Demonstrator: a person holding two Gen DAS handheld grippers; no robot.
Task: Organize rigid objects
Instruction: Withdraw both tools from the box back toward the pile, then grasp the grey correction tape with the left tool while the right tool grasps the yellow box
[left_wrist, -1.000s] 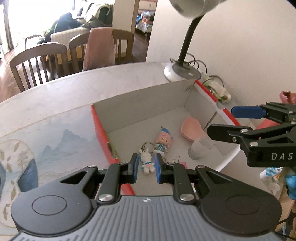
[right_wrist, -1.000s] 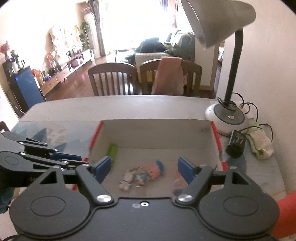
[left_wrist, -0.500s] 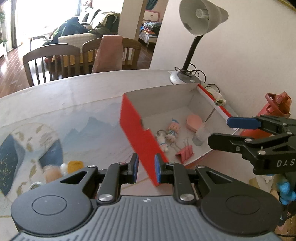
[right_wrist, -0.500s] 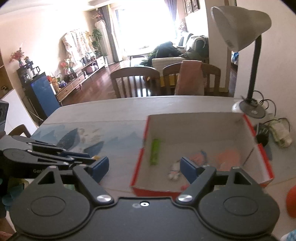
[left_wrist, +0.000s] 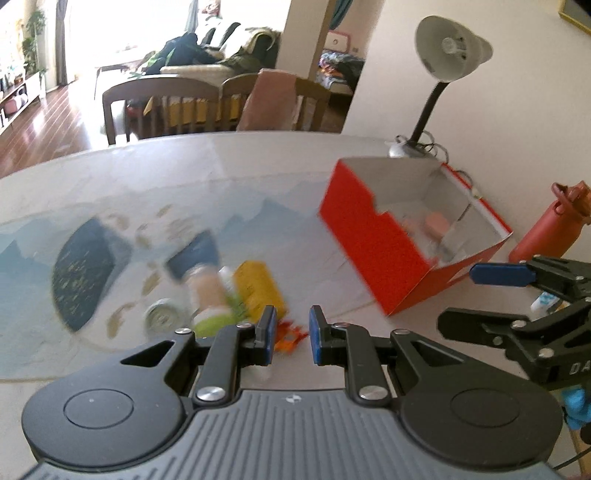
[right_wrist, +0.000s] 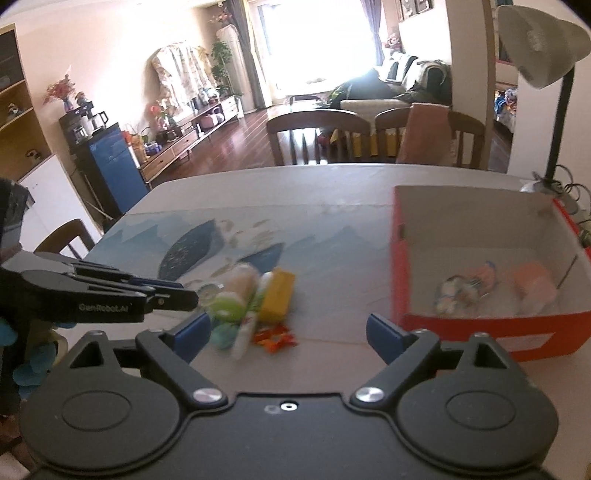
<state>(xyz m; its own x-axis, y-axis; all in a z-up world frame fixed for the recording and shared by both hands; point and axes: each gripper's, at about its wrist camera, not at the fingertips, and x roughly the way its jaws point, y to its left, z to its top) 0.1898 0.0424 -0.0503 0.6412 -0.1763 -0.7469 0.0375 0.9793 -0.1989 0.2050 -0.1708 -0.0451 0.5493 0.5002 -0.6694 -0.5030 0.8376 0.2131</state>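
Right wrist view showed the right gripper (right_wrist: 286, 332) with jaws spread wide, having just been opening, and nothing between them. Just beyond its fingertips lay a small orange wrapper (right_wrist: 275, 339), and a little farther the blurred cluster of loose items: a yellow block (right_wrist: 277, 295), a green-capped piece (right_wrist: 225, 308) and a white tube (right_wrist: 245, 328). The left gripper (left_wrist: 291, 334) pointed at the same pile from the other side, its pads drawn nearly together and empty, the wrapper showing in the narrow gap beyond them. By my reading, this was the reach for the next object. The next move would call for lowering the right gripper over one piece, likely the yellow block, and closing on it alone. Farther off to the right stood the red box (right_wrist: 480, 332), already holding small figures (right_wrist: 465, 286) and well apart from the pile.
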